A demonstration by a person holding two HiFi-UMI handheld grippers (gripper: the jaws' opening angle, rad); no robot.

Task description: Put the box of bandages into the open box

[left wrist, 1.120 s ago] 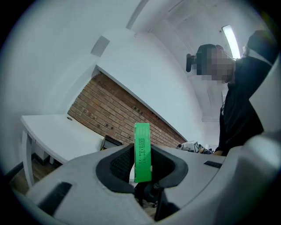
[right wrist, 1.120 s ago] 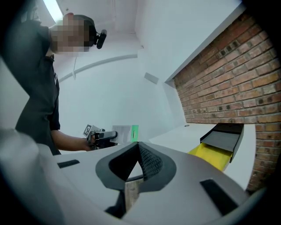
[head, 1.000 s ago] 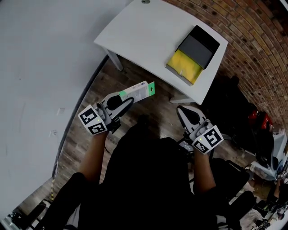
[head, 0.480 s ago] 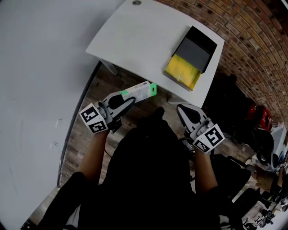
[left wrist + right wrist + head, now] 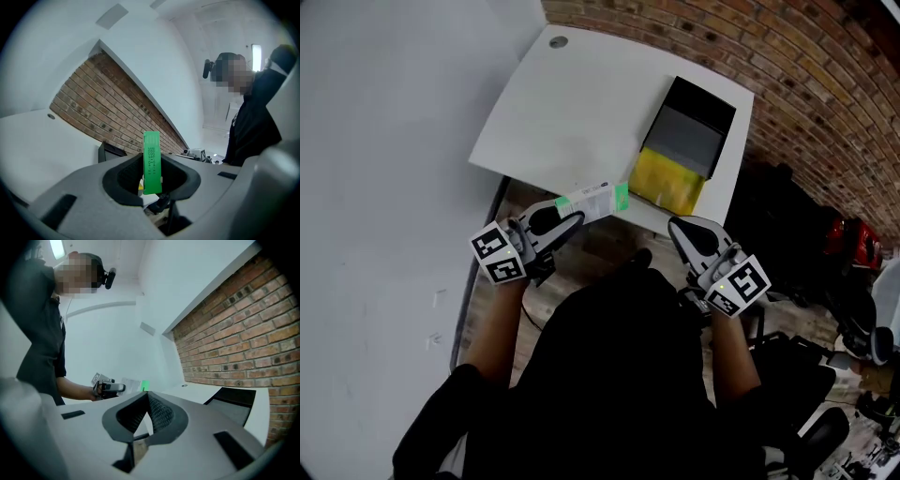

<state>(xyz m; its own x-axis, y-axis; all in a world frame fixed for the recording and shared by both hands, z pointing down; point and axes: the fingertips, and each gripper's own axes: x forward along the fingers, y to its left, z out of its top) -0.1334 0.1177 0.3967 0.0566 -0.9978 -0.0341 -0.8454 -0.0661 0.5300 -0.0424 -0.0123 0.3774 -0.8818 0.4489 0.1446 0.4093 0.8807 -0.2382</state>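
The box of bandages (image 5: 598,199), white with a green end (image 5: 151,140), sticks out level from my left gripper (image 5: 572,214), which is shut on it; its green tip reaches the near edge of the white table (image 5: 572,112). The open box (image 5: 680,141) lies on the table's right part, with its black lid folded back and a yellow inside. It shows as a dark shape (image 5: 110,151) behind the left gripper (image 5: 152,160). My right gripper (image 5: 677,227) hangs in front of the table below the open box. Its jaws meet at the tips (image 5: 147,394) with nothing between them.
A brick wall (image 5: 825,84) runs behind and to the right of the table; a white wall (image 5: 384,141) is on the left. Dark bags and a red thing (image 5: 848,248) sit on the floor at the right. The table has a small round hole (image 5: 557,41) at its far corner.
Both grippers have moved forward to the table. The bandage box, earlier over the floor, now reaches the table's near edge. The grip is unchanged.
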